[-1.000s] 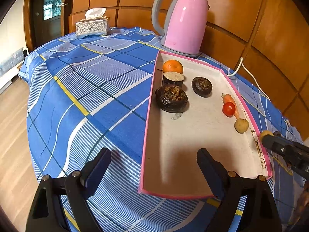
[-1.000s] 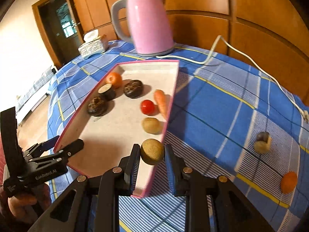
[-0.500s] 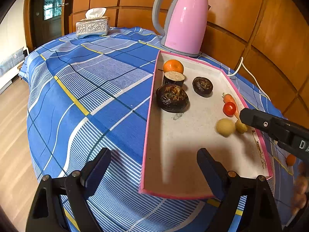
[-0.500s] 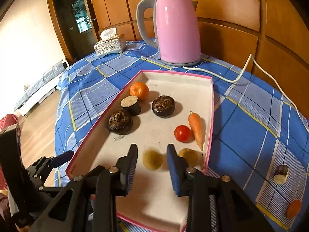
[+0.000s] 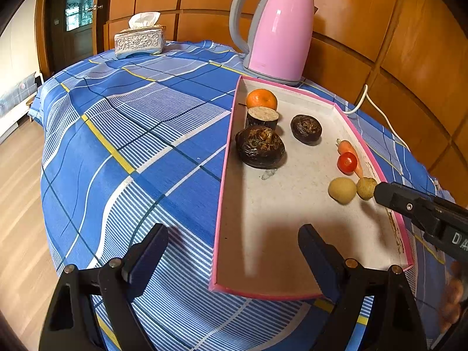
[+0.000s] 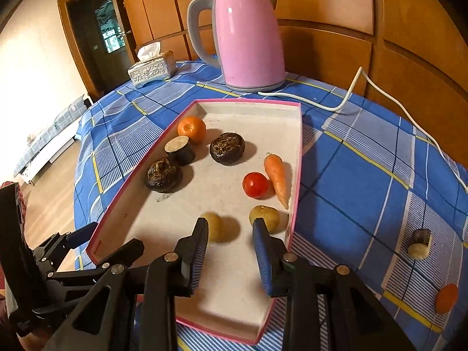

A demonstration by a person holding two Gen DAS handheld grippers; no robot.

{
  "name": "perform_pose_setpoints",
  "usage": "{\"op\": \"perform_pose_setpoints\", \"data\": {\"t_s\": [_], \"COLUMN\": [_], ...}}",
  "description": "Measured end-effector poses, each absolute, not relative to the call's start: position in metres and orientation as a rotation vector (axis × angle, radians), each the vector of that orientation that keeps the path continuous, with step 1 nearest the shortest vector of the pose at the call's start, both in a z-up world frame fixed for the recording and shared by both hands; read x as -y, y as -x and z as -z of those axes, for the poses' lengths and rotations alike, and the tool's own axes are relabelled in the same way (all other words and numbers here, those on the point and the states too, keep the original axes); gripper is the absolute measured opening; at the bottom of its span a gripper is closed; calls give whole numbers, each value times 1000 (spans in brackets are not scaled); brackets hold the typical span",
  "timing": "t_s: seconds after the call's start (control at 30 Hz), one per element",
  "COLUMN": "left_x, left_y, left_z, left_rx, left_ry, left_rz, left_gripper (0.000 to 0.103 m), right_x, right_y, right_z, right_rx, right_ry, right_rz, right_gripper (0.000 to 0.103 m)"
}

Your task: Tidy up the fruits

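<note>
The pale round fruit (image 6: 215,226) is left lying in the pink tray (image 6: 295,175), the right gripper (image 6: 231,251) parted slightly and empty, while the left gripper (image 5: 234,251) is held wide open, gripping nothing, astride the tray's near left corner.

A pink-rimmed tray (image 6: 295,158) holds an orange (image 6: 191,129), a cut dark stub (image 6: 180,150), two dark wrinkled fruits (image 6: 163,174), a tomato (image 6: 255,184) touching a carrot (image 6: 276,174), and two small yellowish fruits (image 6: 216,226). Outside it, on the tabletop (image 6: 351,175), lie another stub (image 6: 419,244) and an orange piece (image 6: 446,294).

left gripper (image 5: 231,253) wide apart, right gripper (image 6: 231,244) parted, both empty
</note>
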State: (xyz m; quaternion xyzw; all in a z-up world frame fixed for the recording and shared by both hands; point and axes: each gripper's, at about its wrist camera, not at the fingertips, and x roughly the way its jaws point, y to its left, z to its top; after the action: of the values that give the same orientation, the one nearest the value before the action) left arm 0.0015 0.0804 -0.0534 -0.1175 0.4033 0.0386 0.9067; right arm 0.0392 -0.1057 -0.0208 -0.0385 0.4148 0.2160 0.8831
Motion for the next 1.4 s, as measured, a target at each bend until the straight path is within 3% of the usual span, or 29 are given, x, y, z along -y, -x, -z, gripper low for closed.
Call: {"op": "perform_pose_setpoints", "data": {"t_s": [1.4], "left_x": [-75], "left_y": [-1], "left_z": [50], "left_rx": [-832], "left_ry": [230], "left_rz": [-70], "left_gripper": [91], "right_x": [209], "right_y": [6], "right_z": [18], "right_rx": [-829], "right_ry": [10], "right_rz": [-149], "right_gripper": [32]}}
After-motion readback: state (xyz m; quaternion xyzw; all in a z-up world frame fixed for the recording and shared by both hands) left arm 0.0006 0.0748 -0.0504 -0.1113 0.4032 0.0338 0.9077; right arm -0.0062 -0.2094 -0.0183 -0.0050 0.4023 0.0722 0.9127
